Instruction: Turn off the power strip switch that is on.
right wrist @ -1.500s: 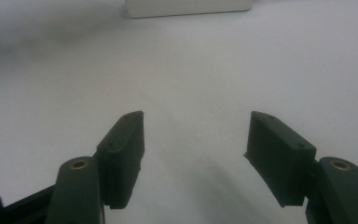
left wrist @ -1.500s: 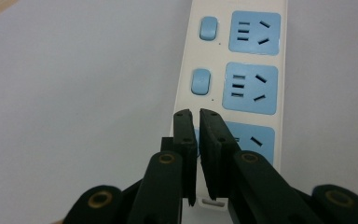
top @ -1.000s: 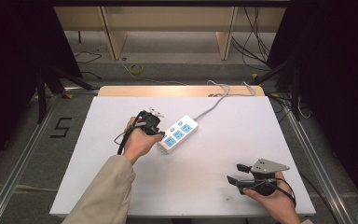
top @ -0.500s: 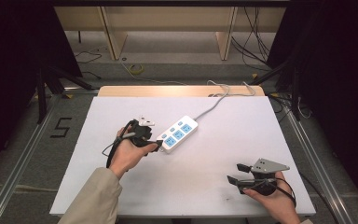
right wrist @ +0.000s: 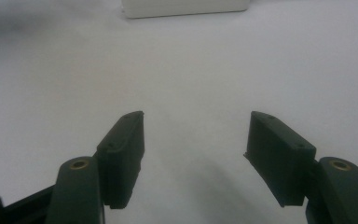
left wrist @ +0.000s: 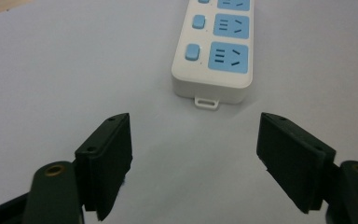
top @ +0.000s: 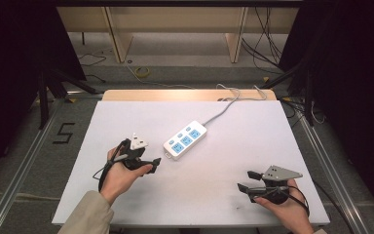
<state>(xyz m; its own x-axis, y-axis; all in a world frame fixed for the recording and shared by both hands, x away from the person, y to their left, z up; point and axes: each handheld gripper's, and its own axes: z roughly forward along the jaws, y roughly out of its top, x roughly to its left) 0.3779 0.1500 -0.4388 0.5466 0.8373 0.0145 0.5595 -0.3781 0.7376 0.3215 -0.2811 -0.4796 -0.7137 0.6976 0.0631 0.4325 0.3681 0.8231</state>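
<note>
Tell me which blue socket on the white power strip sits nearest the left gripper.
The end socket of the white power strip, beside the small hanging tab and farthest from the cable; the other two blue sockets lie beyond it from the left gripper.

The left claw [top: 152, 164] was held low with its jaws spread wide; the right claw [top: 244, 180] sat nearer the person, jaws likewise parted and empty.

A black "5" [top: 64, 132] is marked on the floor left of the table [top: 126, 117].
</note>
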